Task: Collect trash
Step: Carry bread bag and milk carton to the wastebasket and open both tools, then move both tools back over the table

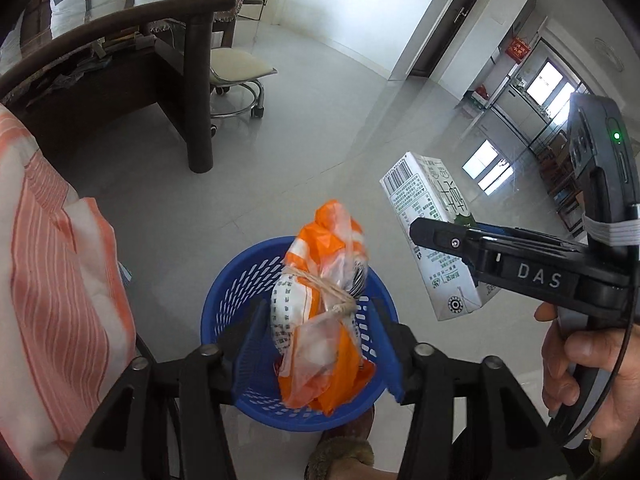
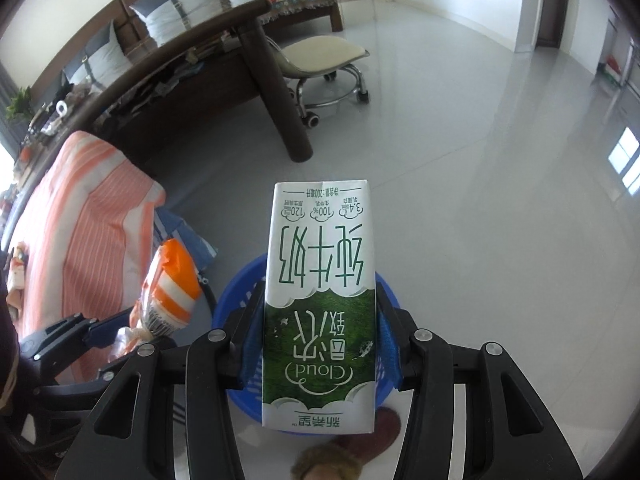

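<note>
Hanging above blue basket [image 1: 224,300]: bag [image 1: 320,312] loose between spread left tool [image 1: 320,344]; right tool [image 2: 320,340] pinching carton [image 2: 320,300].

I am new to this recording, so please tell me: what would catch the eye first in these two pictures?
First, the orange and white plastic bag tied with string, between the open fingers of the left hand-held gripper right above the blue basket on the floor. Next, the white and green milk carton, clamped upside down in the right hand-held gripper over the same basket.
</note>
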{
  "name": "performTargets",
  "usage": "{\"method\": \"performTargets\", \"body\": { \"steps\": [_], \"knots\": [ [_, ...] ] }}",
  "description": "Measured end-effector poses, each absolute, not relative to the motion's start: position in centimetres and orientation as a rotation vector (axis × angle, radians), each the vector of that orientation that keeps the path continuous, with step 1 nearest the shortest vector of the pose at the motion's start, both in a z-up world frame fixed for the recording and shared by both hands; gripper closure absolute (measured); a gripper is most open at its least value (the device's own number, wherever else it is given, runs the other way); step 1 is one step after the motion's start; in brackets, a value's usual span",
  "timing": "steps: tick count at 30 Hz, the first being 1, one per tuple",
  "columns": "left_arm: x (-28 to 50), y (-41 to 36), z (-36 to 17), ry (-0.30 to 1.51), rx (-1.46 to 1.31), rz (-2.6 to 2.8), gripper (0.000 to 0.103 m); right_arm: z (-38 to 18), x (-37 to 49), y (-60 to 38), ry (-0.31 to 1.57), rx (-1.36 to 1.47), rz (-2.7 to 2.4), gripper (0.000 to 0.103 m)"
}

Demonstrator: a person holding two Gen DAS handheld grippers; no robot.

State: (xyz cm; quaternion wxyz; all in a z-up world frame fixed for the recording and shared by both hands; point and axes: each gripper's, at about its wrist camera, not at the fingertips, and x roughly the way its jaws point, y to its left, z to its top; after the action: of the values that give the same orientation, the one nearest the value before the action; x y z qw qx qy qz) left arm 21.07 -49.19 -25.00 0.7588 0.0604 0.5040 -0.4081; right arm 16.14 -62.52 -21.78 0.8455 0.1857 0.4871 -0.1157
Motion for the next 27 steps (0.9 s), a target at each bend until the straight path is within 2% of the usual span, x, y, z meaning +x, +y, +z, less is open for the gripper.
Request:
{"method": "performTargets", "body": {
  "steps": [1, 2, 3, 10, 13, 15, 18, 21, 27],
  "knots": [
    [21.2, -49.5, -25.5, 1.102, 0.131, -0.881, 0.038, -22.0, 16.2, -62.8, 1.026, 0.4, -0.246, 0.051],
    [21.5, -49.7, -25.9, 1.107, 0.133, -0.875, 0.038, -22.4, 16.4, -63.0, 1.027, 0.414, -0.241, 0.045],
    [21.7, -49.8, -26.0, 1.11, 0.139, -0.87, 0.038, -22.7, 16.5, -63.1, 1.031, 0.43, -0.233, 0.033],
    [20.7, -47.1, -21.9, 1.015, 0.094, -0.87, 0.038, -21.2, 16.0, -63.6, 0.978, 0.409, -0.269, 0.031],
    [19.7, -44.3, -18.8, 0.946, 0.07, -0.887, 0.038, -19.2, 15.6, -63.0, 0.916, 0.358, -0.298, 0.024],
    [18.9, -42.2, -17.0, 0.905, 0.072, -0.887, 0.038, -17.9, 15.4, -62.3, 0.868, 0.322, -0.323, 0.015],
    [17.8, -38.4, -14.9, 0.867, 0.073, -0.864, 0.038, -16.0, 15.0, -60.9, 0.809, 0.287, -0.331, 0.011],
    [16.7, -33.8, -14.2, 0.853, 0.077, -0.813, 0.038, -14.5, 14.9, -58.9, 0.752, 0.257, -0.327, 0.007],
    [15.0, -23.2, -14.9, 0.862, 0.077, -0.639, 0.038, -12.2, 15.5, -52.0, 0.659, 0.128, -0.243, 0.006]
  ]
}}
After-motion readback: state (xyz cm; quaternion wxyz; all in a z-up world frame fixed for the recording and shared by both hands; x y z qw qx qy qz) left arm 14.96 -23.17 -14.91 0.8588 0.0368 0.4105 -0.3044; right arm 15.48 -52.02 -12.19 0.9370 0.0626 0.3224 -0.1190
